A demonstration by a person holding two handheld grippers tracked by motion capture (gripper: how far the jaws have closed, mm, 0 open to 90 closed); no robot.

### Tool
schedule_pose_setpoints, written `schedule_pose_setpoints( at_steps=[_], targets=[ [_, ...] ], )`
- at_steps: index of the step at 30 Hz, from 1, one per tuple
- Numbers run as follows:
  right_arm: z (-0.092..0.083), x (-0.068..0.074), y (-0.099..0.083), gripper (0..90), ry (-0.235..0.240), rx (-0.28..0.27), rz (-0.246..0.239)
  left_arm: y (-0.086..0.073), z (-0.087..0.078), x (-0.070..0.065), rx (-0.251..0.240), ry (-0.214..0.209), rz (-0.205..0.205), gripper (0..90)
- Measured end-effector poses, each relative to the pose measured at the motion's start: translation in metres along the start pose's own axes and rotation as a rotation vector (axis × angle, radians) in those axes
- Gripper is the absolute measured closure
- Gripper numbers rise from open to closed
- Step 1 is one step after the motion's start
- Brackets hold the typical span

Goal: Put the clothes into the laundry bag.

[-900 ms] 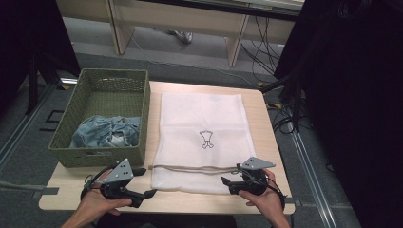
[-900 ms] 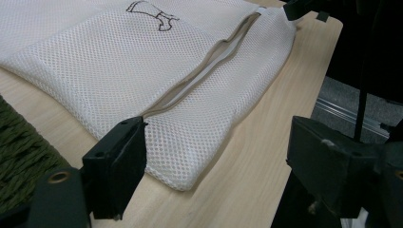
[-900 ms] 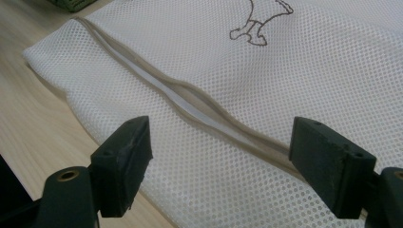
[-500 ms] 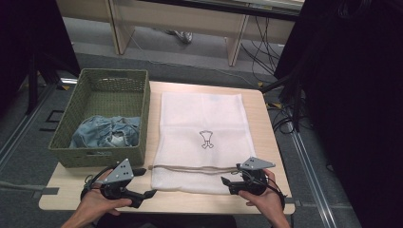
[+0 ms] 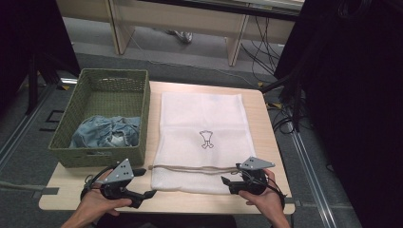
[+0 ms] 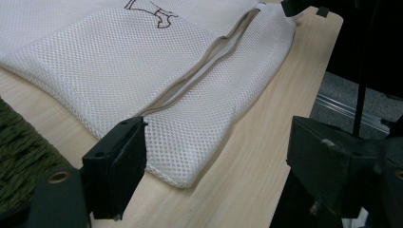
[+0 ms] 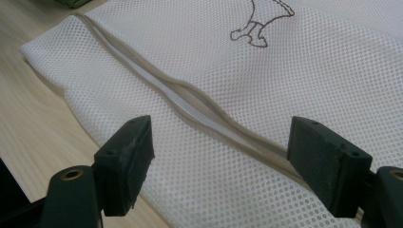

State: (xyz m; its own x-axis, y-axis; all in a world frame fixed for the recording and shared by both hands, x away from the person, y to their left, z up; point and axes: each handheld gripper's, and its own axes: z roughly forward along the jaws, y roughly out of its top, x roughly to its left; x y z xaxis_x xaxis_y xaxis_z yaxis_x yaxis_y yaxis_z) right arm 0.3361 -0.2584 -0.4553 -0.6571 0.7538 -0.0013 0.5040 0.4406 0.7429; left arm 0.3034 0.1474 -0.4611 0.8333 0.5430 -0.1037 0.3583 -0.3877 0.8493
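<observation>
White mesh bag (image 5: 202,137) is lying unmoved mid-frame on the table (image 5: 266,123). Left gripper (image 5: 142,194) and right gripper (image 5: 227,181) are being held unchanged, jaws wide; grasp judged pending.

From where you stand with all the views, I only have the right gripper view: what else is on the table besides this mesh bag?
Observer: A green woven basket stands left of the mesh bag, with blue denim inside it.
Operator: And the other gripper?
Observer: The left gripper is open at the bag's near left corner.
Operator: Is the zipper shut along there?
Observer: The left gripper view shows the zipper gaping slightly.
</observation>
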Motion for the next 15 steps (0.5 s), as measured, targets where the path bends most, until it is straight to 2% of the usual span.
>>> schedule_pose_setpoints(
  at_steps=[1,2,3,5,6,7,9,10,11,13,14,15],
  targets=[
    [0.001,-0.003,0.000,25.1,0.005,-0.014,-0.035,0.000,0.000,0.000,0.013,0.005,0.005,20.2],
    [0.001,-0.003,0.001,25.4,0.021,0.004,-0.016,0.000,0.000,0.000,0.007,0.006,0.006,20.2],
    [0.002,-0.004,0.002,26.3,-0.014,-0.006,-0.040,0.000,0.000,0.000,0.004,0.004,0.005,20.2],
    [0.005,-0.005,0.004,28.1,-0.031,0.009,-0.066,0.000,0.000,0.000,0.014,0.008,0.002,20.2],
    [0.007,-0.007,0.005,28.5,-0.041,0.013,-0.086,0.001,0.000,0.002,0.018,0.009,0.028,20.2],
    [0.010,-0.007,0.007,30.1,-0.047,0.022,-0.088,0.001,0.000,0.002,0.020,0.009,0.028,20.2],
    [0.016,-0.010,0.010,33.4,-0.056,0.045,-0.121,0.001,0.000,0.001,0.017,0.008,0.022,20.2],
    [0.016,-0.010,0.010,33.4,-0.056,0.045,-0.121,0.000,0.000,0.001,0.015,0.009,0.015,20.2],
    [0.024,-0.010,0.012,39.4,-0.044,0.094,-0.138,0.000,0.001,0.001,0.017,0.003,0.008,20.2],
    [0.032,-0.013,0.016,41.8,-0.029,0.109,-0.184,0.000,0.001,0.001,0.020,0.005,-0.003,20.2],
    [0.032,-0.013,0.016,41.8,-0.029,0.109,-0.184,0.000,0.001,0.001,0.020,0.005,-0.003,20.2],
    [0.041,-0.012,0.020,43.5,-0.019,0.129,-0.207,-0.001,0.002,0.001,0.010,0.011,0.001,20.2]
  ],
)
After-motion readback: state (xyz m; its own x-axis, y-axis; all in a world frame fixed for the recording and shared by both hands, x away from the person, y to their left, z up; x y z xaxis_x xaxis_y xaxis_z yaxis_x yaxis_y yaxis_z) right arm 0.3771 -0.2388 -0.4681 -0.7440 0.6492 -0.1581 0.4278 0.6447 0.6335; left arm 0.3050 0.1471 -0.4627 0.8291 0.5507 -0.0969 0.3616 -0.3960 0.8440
